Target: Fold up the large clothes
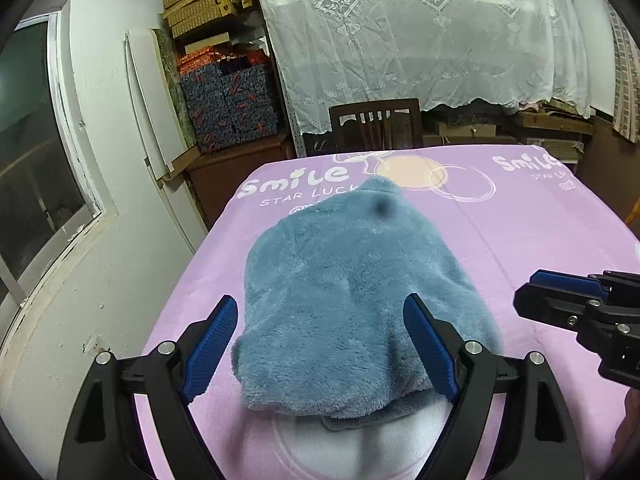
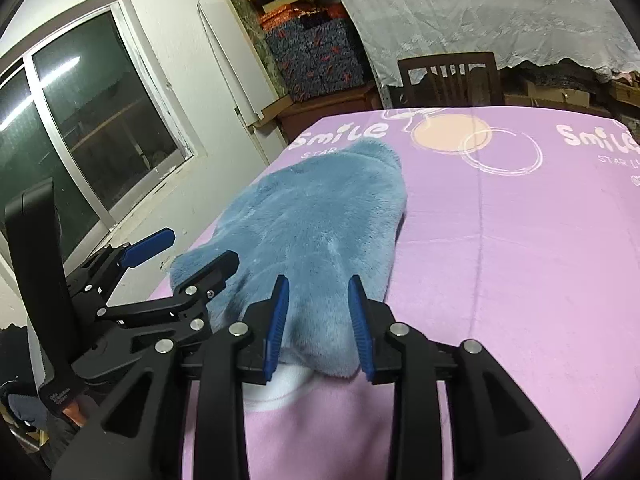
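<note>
Only the right wrist view shows both hand-held grippers (image 2: 318, 326) apart above the fleece (image 2: 312, 224)

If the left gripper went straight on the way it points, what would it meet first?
Most likely the blue fleece: it fills the view between the left gripper's open jaws. How high the gripper hangs above it is unclear.

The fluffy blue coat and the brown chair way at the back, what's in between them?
Only bare purple blanket with "Smile" lettering and circle prints lies between the fluffy blue coat and the chair, in both wrist views.
</note>
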The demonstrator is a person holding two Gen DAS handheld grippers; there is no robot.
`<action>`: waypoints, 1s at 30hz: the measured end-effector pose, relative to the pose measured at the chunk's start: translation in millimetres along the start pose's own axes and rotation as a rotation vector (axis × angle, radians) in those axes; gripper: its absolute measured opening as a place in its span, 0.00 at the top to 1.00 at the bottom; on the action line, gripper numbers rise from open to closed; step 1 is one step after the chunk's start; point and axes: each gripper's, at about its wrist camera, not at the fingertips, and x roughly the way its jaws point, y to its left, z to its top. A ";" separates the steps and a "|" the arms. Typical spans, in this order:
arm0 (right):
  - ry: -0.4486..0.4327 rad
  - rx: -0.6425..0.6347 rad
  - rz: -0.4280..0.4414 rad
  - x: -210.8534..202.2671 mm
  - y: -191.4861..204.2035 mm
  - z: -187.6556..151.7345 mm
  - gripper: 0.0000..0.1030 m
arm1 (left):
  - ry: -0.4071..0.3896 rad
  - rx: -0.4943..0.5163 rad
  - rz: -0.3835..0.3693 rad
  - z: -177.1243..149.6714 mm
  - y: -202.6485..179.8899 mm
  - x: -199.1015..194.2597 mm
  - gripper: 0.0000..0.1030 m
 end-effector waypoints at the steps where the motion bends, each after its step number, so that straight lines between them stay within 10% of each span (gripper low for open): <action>1: -0.002 0.002 0.000 -1.7 -0.6 -0.2 0.70 | 0.004 -0.006 -0.007 0.6 3.0 0.9 0.17; 7: 0.001 0.039 0.007 -3.0 -12.1 4.4 0.65 | 0.128 -0.168 -0.128 10.8 55.6 35.5 0.12; 12: 0.002 0.113 0.040 11.2 -28.3 19.7 0.18 | 0.259 -0.457 -0.351 -5.4 124.5 82.2 0.12; 19: 0.112 0.235 0.124 64.4 -52.8 32.0 0.14 | 0.361 -0.571 -0.594 -27.5 131.6 118.2 0.11; 30: 0.214 0.321 0.236 127.8 -58.8 24.6 0.10 | 0.387 -0.508 -0.652 -27.6 89.6 134.5 0.12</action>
